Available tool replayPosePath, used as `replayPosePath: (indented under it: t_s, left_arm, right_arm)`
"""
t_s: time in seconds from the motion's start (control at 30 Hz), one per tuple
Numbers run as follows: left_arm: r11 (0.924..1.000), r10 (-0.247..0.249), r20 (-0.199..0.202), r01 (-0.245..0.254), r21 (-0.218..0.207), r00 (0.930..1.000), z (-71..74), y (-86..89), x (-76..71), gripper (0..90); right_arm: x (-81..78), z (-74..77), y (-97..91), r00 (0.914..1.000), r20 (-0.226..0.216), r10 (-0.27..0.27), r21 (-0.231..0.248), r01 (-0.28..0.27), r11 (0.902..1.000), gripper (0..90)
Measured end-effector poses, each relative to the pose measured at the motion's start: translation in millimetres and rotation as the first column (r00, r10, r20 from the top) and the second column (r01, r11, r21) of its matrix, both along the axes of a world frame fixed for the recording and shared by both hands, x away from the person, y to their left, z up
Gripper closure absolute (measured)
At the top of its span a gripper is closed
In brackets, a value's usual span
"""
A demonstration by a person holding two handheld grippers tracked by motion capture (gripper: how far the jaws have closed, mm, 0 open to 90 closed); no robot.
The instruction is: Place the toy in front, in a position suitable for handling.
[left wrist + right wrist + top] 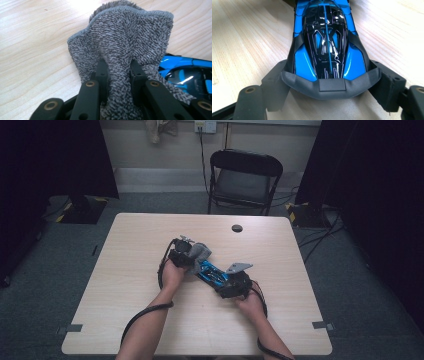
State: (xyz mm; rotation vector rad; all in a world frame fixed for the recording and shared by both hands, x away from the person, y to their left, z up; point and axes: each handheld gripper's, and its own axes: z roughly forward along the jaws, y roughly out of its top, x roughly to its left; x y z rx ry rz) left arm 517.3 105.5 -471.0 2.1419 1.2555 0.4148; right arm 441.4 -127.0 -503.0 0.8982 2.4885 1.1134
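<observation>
A grey terry cloth (125, 37) is bunched between the two black jaws of my left gripper (117, 67), which is shut on it. In the high view the cloth (201, 251) hangs in front of the left gripper (192, 255) at the middle of the table and touches the front of a blue and black toy car (210, 271). My right gripper (224, 279) grips that car from its rear. In the right gripper view the jaws press on both sides of the toy car (325, 37) at its dark rear wing, right gripper (330, 86) shut on it. The car's blue side (187, 70) lies to the right of the cloth.
The light wooden table (130, 290) has a small round black cap (237, 228) near its far edge and tape marks at both near corners. A black folding chair (244, 180) stands behind the table. Cables lie on the floor to the right.
</observation>
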Motion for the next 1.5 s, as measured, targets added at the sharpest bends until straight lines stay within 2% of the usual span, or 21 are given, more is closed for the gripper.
replayPosePath:
  t_s: [0.1,0.33,0.57,0.73,0.9,1.0,1.07,1.13,1.17,1.2,1.23,1.47,1.5]
  left_arm:
    - [0.9999,0.0,-0.01,0.0,0.015,1.0,-1.2,2.5,0.4,74.6]
    - [0.9997,0.023,-0.019,-0.023,-0.006,0.9996,-5.1,8.9,1.4,74.5]
    - [0.9991,0.042,-0.027,-0.041,0.013,0.9988,-4.0,15.1,2.0,74.4]
    - [0.9973,0.068,-0.034,-0.067,0.03,0.9971,-0.5,24.2,1.3,74.5]
    - [0.9969,0.078,-0.028,-0.078,0.011,0.9965,6.8,31.2,-2.2,74.5]
    - [0.9979,0.064,-0.018,-0.064,-0.005,0.9978,13.9,31.8,-5.2,74.5]
    - [0.998,0.05,-0.025,-0.051,-0.038,0.9984,19.7,30.7,-7.5,74.5]
    - [0.999,0.027,-0.011,-0.027,-0.034,0.9996,26.7,27.2,-11.0,74.5]
    - [0.9989,0.0,-0.004,0.0,-0.046,1.0,34.0,23.2,-14.7,74.5]
    - [0.9989,0.0,-0.004,0.0,-0.046,1.0,34.0,23.2,-14.7,74.5]
    - [0.9976,-0.02,0.009,0.021,-0.066,0.9998,41.1,17.4,-19.6,74.5]
    - [0.9917,-0.084,0.024,0.086,-0.096,0.9962,49.9,1.9,-32.6,74.5]
    - [0.9884,-0.106,0.031,0.109,-0.106,0.9938,51.1,-5.0,-37.2,74.5]
  right_arm:
    - [0.0,0.0,0.0,1.0,0.0,0.0,0.0,0.0,1.0,24.6]
    - [0.0,0.0,0.0,1.0,0.0,0.0,-0.001,0.0,1.0,24.6]
    - [0.0,0.0,0.0,1.0,0.0,0.0,0.0,0.0,1.0,24.6]
    - [0.0,0.0,0.0,1.0,0.0,0.0,0.0,0.0,1.0,24.6]
    - [0.0,0.0,0.0,1.0,0.0,0.0,0.0,0.0,1.0,24.6]
    - [0.1,0.0,0.0,1.0,0.0,0.0,0.0,0.0,1.0,24.6]
    - [0.1,0.0,0.0,1.0,0.0,0.0,0.0,0.0,1.0,24.6]
    - [0.1,0.0,-0.1,1.0,0.0,0.0,0.0,0.0,1.0,24.6]
    - [0.0,0.0,0.0,1.0,-0.001,0.0,0.0,0.0,1.0,24.6]
    - [0.0,0.0,0.0,1.0,-0.001,0.0,0.0,0.0,1.0,24.6]
    - [0.1,0.0,-0.1,1.0,0.0,0.0,0.0,0.0,1.0,24.6]
    - [0.0,0.0,-0.1,1.0,0.0,0.0,0.0,0.0,1.0,24.6]
    - [0.0,0.0,-0.1,1.0,0.0,0.0,-0.001,0.0,1.0,24.6]
